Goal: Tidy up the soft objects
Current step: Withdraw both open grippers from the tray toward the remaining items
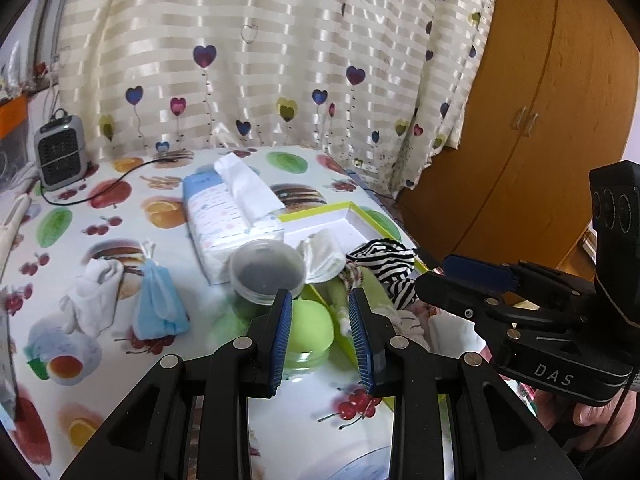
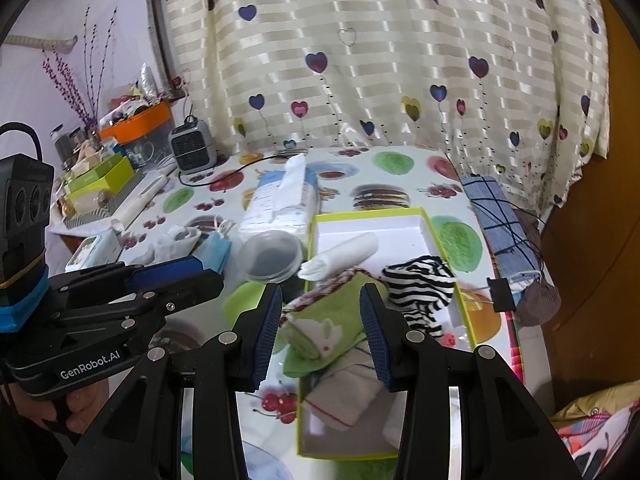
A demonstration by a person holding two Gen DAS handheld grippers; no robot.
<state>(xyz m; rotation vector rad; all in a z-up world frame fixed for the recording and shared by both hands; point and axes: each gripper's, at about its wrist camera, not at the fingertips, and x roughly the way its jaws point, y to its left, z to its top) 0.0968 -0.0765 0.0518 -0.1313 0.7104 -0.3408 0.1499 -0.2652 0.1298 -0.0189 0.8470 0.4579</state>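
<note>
While over box [image 2: 428, 216], left tongs [image 1: 320, 312] half-spread, empty, right tongs [image 2: 320, 312] wider, empty, above socks [image 2: 320, 320].

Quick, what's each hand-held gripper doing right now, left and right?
Left hand-held gripper: open, holding nothing.
Right hand-held gripper: open, holding nothing.

The right claw's fingers [image 2: 267, 336] cover parts of the green cloth [image 2: 320, 332] and the striped cloth [image 2: 420, 284] in the box [image 2: 424, 216]. The small items in the shelf clutter [image 2: 100, 160] are too small to identify.
</note>
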